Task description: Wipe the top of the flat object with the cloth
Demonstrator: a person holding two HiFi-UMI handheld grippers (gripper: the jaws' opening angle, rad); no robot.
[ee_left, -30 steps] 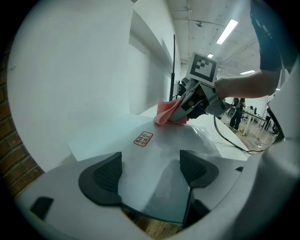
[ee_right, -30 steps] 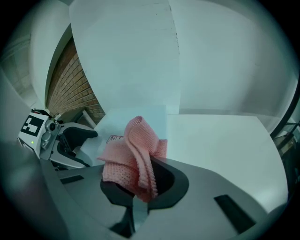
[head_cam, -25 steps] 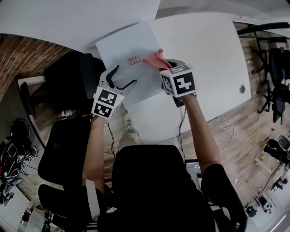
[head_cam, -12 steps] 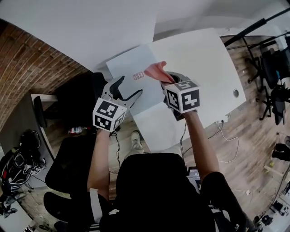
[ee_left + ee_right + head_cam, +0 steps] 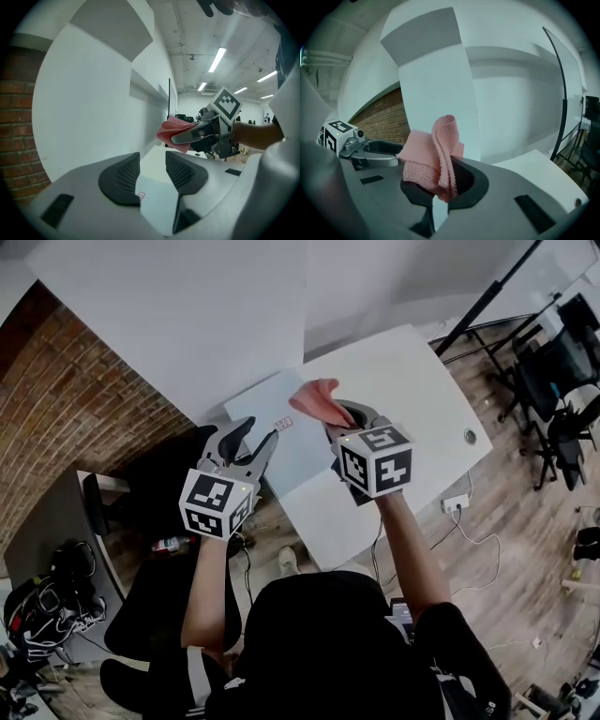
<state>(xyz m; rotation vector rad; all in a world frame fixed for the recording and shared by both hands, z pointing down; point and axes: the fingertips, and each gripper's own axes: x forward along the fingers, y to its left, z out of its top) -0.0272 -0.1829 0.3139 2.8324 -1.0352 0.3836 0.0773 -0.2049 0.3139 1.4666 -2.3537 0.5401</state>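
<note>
Our right hand-held gripper [image 5: 440, 185] pinches the pink knitted cloth [image 5: 426, 159] by a bunched fold, held high over the pale flat board [image 5: 298, 454] at the white tabletop's [image 5: 412, 390] left edge. The cloth looks soft, light and limp. Our left hand-held gripper [image 5: 152, 164] has just been closing and stands half-apart with nothing between its jaws.

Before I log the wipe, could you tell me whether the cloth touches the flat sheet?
Apart: the left gripper view shows the cloth held in the air by the right gripper, above the sheet.

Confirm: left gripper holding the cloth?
No, the pink cloth is pinched in the right gripper; the left gripper has just been closing its jaws, nothing between them.
</note>
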